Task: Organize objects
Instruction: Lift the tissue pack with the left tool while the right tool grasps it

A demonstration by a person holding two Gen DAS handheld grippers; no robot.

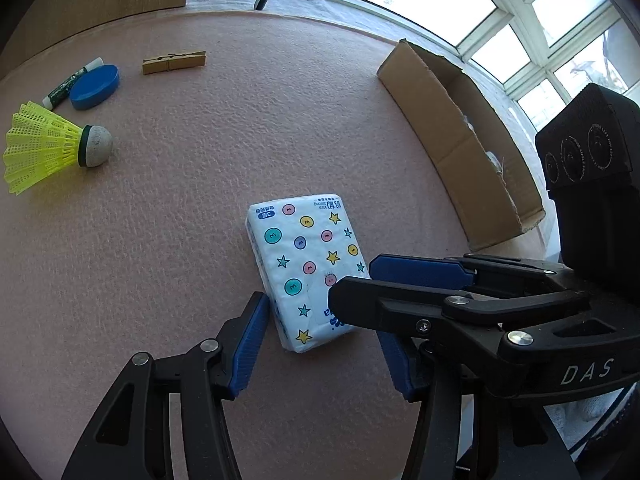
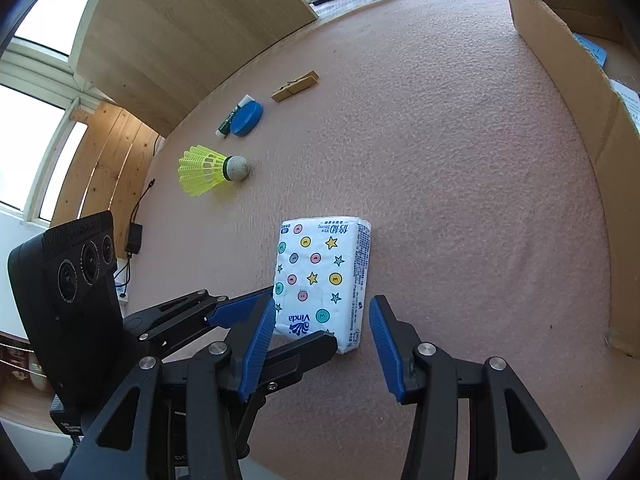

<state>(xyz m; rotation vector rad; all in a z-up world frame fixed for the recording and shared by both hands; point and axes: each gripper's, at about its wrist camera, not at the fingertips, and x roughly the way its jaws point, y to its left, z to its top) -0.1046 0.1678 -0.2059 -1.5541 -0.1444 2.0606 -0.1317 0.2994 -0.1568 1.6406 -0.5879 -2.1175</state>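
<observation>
Your two grippers converge on the tissue pack [image 2: 322,280], which lies flat in the middle of the pink tabletop [image 2: 460,160], well clear of every edge. The right gripper [image 2: 322,344] stands partly open, its jaws straddling the pack's near end without pressing it. The left gripper [image 1: 326,344] is likewise partly open beside that same end, empty. The cardboard box [image 1: 452,148] sits open along the right edge, the likely destination. The shuttlecock [image 1: 52,146], blue lid [image 1: 95,87], tube [image 1: 70,82] and clothespin [image 1: 174,62] wait towards the far left corner.
</observation>
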